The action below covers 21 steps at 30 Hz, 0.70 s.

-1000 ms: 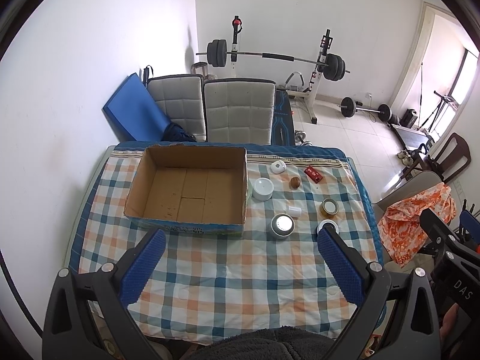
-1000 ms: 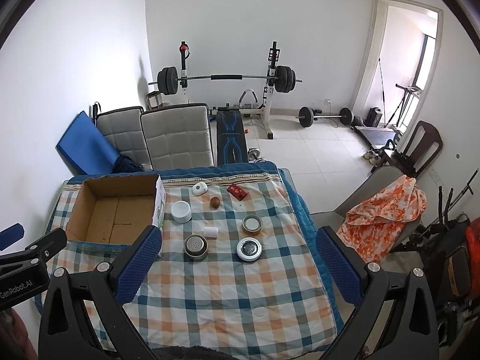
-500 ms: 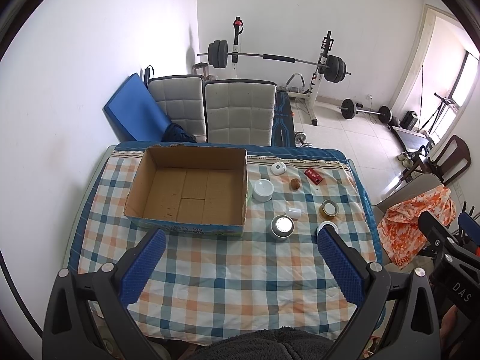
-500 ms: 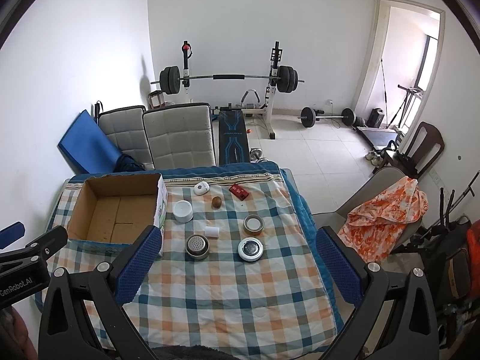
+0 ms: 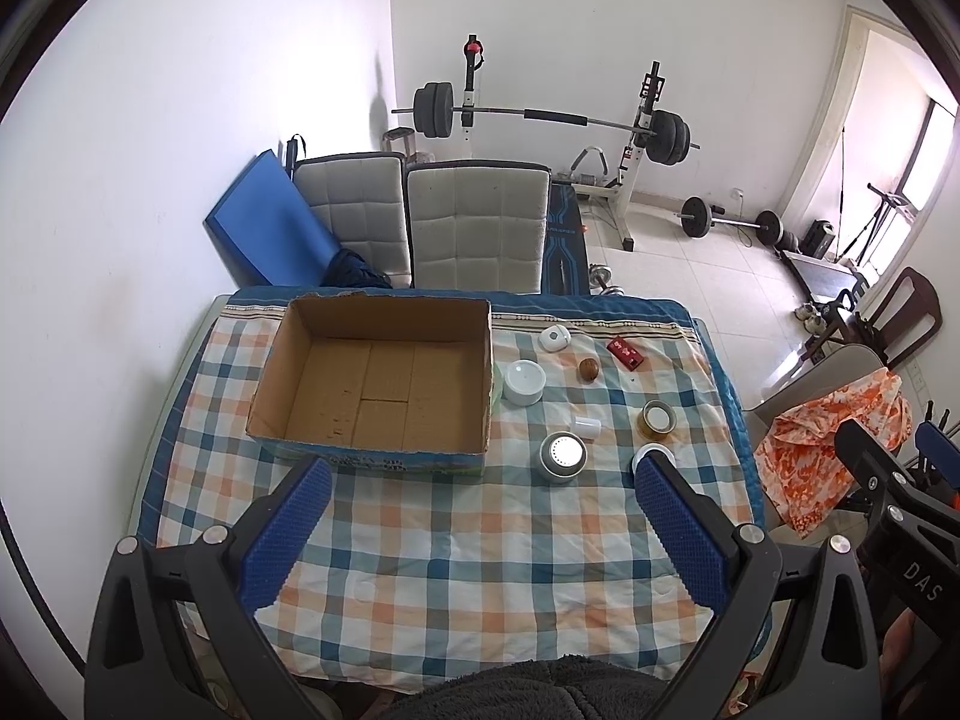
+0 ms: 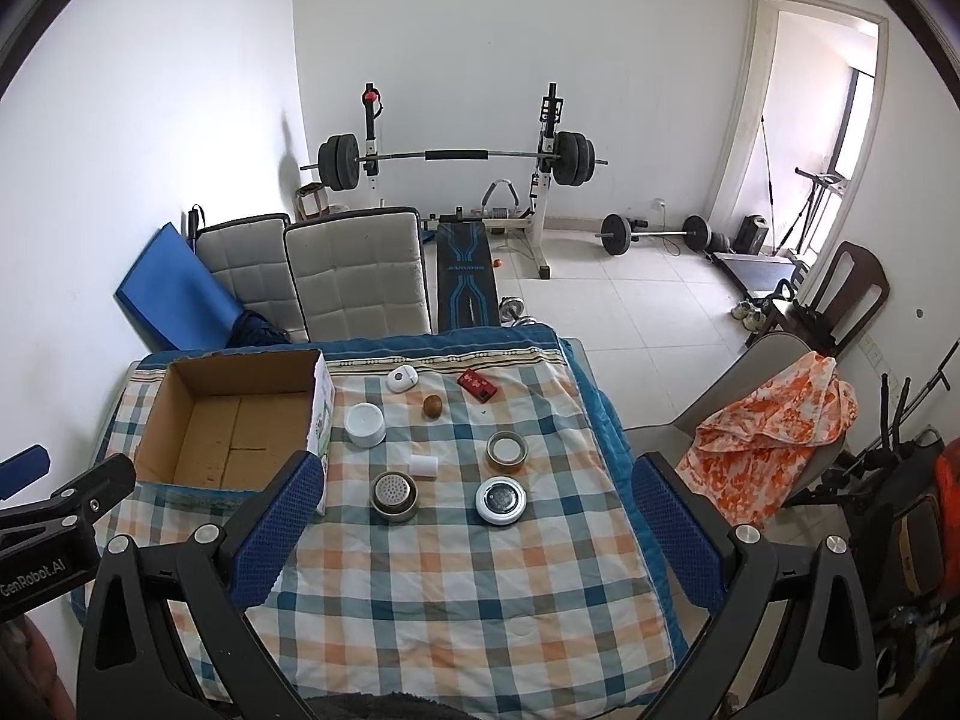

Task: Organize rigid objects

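Both grippers hovered above the near edge of the counter, which was covered by a checked cloth. The left gripper had its blue-padded jaws spread wide and held nothing; the right gripper was likewise wide apart and empty.

An open cardboard box sat on the left half of the counter, its inside bare. To the right of it lay the small rigid objects, all apart from one another. A white round container stood just beside the box wall. Farther back were a white oval device, a brown ball-like item and a red flat packet. Nearer the grippers were a small white cylinder lying on its side, a metal strainer-like cup, a brass-rimmed tin and a white-rimmed disc, possibly a lid, though the view was too small to tell.

Two padded chairs stood behind the counter.
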{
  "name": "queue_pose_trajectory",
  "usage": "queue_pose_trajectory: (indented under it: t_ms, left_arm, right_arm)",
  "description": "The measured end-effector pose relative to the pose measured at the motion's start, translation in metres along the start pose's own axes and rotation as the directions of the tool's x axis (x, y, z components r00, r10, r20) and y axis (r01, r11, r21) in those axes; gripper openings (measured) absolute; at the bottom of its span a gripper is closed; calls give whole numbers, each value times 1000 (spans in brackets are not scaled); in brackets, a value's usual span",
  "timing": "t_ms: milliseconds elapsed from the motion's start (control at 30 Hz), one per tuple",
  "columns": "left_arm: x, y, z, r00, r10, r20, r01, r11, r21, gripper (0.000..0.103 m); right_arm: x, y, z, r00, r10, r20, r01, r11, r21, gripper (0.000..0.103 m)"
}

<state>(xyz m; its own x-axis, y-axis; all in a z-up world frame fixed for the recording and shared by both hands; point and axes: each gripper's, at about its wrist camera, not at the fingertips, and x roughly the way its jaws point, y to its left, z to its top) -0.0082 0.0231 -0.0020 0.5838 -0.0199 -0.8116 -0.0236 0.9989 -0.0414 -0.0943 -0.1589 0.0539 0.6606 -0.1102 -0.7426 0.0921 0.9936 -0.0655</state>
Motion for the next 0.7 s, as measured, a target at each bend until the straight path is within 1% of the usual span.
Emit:
queue_pose_trajectory:
  t_ms: [133, 267, 333, 367, 400, 467, 500, 567, 600, 633, 667, 700]
  left_arm:
    - [0, 1, 4, 1000, 1, -9, -1, 1000, 3, 103]
    - [10, -3, 13, 1000, 0, -30, 0, 1000, 7, 103]
    - [20, -12, 17, 999, 4, -39, -4, 1000, 11, 103]
    - [33, -14, 23, 998, -8, -58, 9, 1000, 7, 103]
    - [36, -18, 21, 998, -12, -59, 12, 1000, 8, 103]
    - [63, -27, 29, 994, -26, -102, 27, 1000, 6, 103]
    - [82, -33, 33, 992, -40, -124, 41, 999, 10, 103]
    - [114, -44, 37, 985, -29, -169, 33, 999, 25, 103]
    - [132, -50, 38, 981, -35, -190, 42, 999, 32, 103]
    - [161, -60, 40, 973, -22, -228, 33, 998, 45, 103]
    - [180, -64, 38, 966, -17, -259, 31, 998, 49, 103]
    - [209, -72, 36, 952, -22, -306, 39, 998, 50, 103]
  right_arm:
    - [1, -1, 0, 1000, 2, -2, -2, 1000, 1, 103]
    - [11, -5, 2, 1000, 15, -28, -14, 1000, 15, 103]
    - [23, -12, 4, 998, 17, -52, -16, 999, 30, 103]
    - [31, -17, 6, 998, 5, -68, -2, 999, 38, 103]
    - [41, -22, 8, 996, 0, -87, 4, 999, 46, 103]
    - [67, -34, 10, 990, -14, -139, 22, 998, 56, 103]
    - [85, -40, 10, 984, -27, -175, 38, 998, 58, 103]
    - [124, -51, 7, 970, -29, -242, 45, 997, 64, 103]
    - [149, -56, 4, 957, -35, -289, 55, 997, 62, 103]
    - [170, -59, 0, 947, -29, -318, 51, 997, 62, 103]
    - [199, -63, -6, 929, -23, -370, 50, 997, 64, 103]
    - [226, -67, -13, 908, -13, -419, 48, 996, 74, 103]
